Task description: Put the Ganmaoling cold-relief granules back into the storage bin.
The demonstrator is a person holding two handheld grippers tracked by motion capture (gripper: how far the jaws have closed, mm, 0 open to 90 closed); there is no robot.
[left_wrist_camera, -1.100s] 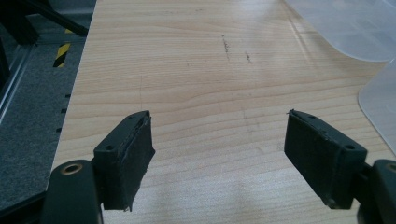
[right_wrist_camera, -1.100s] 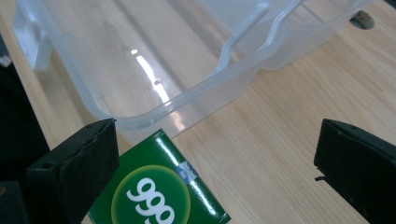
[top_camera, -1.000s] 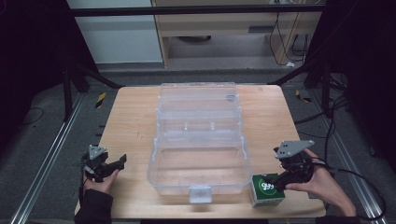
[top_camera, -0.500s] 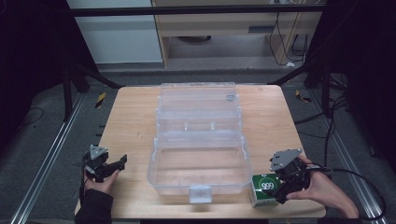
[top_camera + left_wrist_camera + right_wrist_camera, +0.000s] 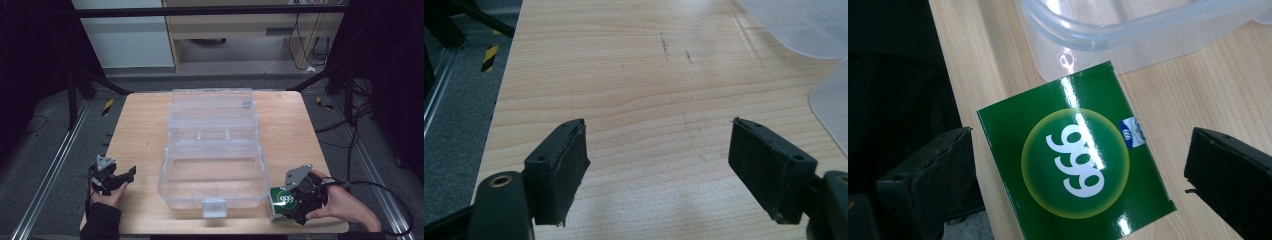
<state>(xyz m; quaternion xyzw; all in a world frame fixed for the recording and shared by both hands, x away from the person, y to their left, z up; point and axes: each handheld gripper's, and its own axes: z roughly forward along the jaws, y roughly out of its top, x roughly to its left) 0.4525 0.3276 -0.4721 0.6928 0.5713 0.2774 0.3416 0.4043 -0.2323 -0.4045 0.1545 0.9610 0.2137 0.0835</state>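
Green box [image 5: 283,202] — a small carton with a glossy green face and "999" in white inside a yellow-green circle. It lies on the table [image 5: 145,130] at the near right corner, just beside the front right corner of the clear plastic case [image 5: 214,150]. In the right gripper view the green box [image 5: 1075,160] sits between your two black jaws, its edge close to the table's edge, and the rounded corner of the clear plastic case [image 5: 1128,30] stands just behind it.

Right gripper [image 5: 300,200] — in your right hand [image 5: 345,205], over the green box. Its jaws stand spread, one on each side of the box, with a gap showing between each jaw and the carton; nothing is clamped.

Left gripper [image 5: 112,177] — in your left hand [image 5: 107,195], at the near left of the table, well apart from the case. Its jaws are wide apart over bare wood and grasp nothing.

Clear plastic case — open at the middle of the table, lid folded back, white latch [image 5: 214,207] at the front.
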